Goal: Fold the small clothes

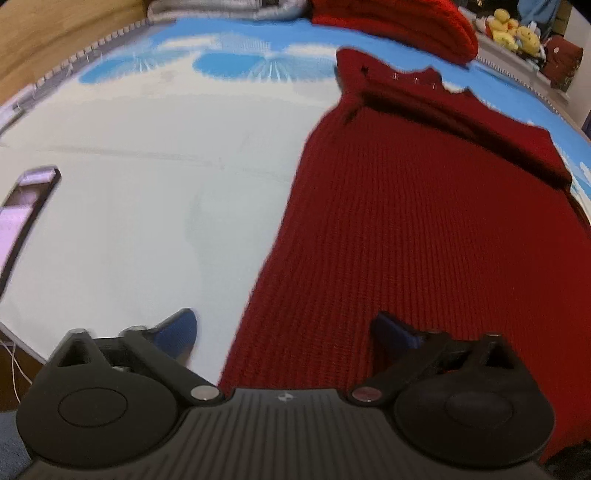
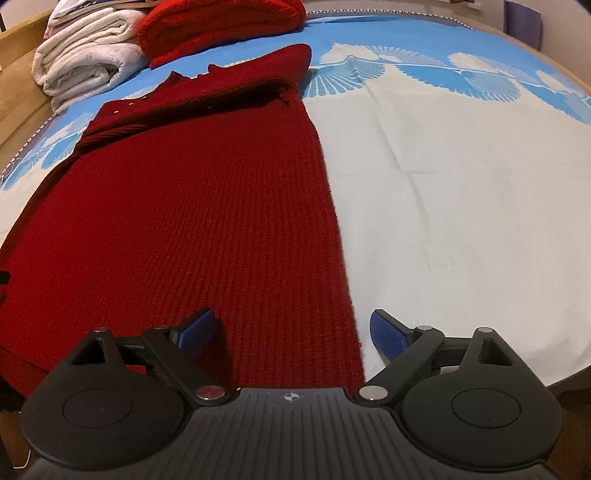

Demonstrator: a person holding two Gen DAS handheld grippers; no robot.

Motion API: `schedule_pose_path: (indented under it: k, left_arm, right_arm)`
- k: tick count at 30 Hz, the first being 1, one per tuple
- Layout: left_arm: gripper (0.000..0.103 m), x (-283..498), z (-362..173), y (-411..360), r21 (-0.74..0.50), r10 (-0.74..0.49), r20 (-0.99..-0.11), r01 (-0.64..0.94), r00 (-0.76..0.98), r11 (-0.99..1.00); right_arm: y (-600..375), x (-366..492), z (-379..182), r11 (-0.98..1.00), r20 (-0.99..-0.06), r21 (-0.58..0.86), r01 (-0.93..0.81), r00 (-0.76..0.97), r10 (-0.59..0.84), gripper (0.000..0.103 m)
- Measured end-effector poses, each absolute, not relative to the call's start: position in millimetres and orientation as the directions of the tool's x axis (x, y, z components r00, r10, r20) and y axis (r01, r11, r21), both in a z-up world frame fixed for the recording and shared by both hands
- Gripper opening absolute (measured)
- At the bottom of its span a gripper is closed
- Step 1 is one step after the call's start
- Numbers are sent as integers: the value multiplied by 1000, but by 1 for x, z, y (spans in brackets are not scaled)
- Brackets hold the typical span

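I can read no brand, label or writing anywhere; the only mark is a small cross-in-circle emblem on the body of each claw.

My left claw is spread wide with nothing pinched. Its blue pads straddle the left edge of the dark red knitted garment: one pad hangs over bare cloth, the other over the knit. Whether either pad touches the surface I cannot tell.

My right claw is also spread, gripping nothing. It straddles the opposite edge of the same garment: its left pad is over the knit, the other over the white cloth just beside the hem.

The garment lies flat on the tabletop, which is covered by a white cloth with blue fan-like prints, running away from both claws. At its far end a ribbed band is folded over, with a few small pale studs on it.

I count one spread garment, one brighter red folded knit beyond it, one stack of white folded towels beside that, and one phone lying on the cloth to the left. Some yellow soft toys sit far off; their number is unclear.
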State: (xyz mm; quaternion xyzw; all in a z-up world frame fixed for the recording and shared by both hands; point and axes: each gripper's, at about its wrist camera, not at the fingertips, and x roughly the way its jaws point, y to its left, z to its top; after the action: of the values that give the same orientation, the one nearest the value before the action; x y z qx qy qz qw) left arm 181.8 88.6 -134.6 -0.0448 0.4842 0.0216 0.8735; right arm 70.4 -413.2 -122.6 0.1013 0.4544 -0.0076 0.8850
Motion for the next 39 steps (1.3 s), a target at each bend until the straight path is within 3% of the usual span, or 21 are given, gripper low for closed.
schedule_pose_path:
  k: [4,6,7,8,9,13,14,19,29,34,39]
  left_arm:
    - [103,178,-134,86,-58,-8,-846,-77,533,995]
    - [92,176,-131,85,-71,-25,-844,-65,536,995]
    - [67,173,-127,84,-83,-48,-833,-40,551,996]
    - [39,170,-123,82,-103,-80,-825,-9,560,995]
    - [26,168,-121,82,-121,-103,-823,6,559,993]
    - [15,157,-110,99,-221,-163,-812,-37,560,975]
    - [7,152,-105,105,-252,-180,-802,-49,569,967]
    - [7,119,-81,132,-370,-273,-759,-47,591,928]
    - [7,61,-28,149,-451,-383,-718,31,581,892]
    - [7,126,-2,155,-504,-384,-688,-24,616,863]
    - [8,269,4,141,-493,-342,-719,-98,605,864]
  right_arm:
    - [-415,65,-122,972,-803,198,126,589,87,90]
    - [-416,59,-120,962,-787,237,132,606,111,67]
    - [-416,57,-119,961,-782,244,129,613,117,39]
    - [-416,55,-119,959,-780,255,123,613,129,23]
    - [-415,54,-119,954,-776,275,118,614,147,22]
    - [-404,44,-109,973,-748,215,89,655,106,19]
    - [-405,40,-103,968,-737,230,99,667,107,19]
    - [-418,4,-74,903,-636,412,120,747,191,19]
    - [-438,-62,-27,794,-562,587,156,785,261,18]
    - [-446,10,2,792,-562,579,196,799,213,18]
    - [-450,165,4,796,-664,525,302,730,162,16]
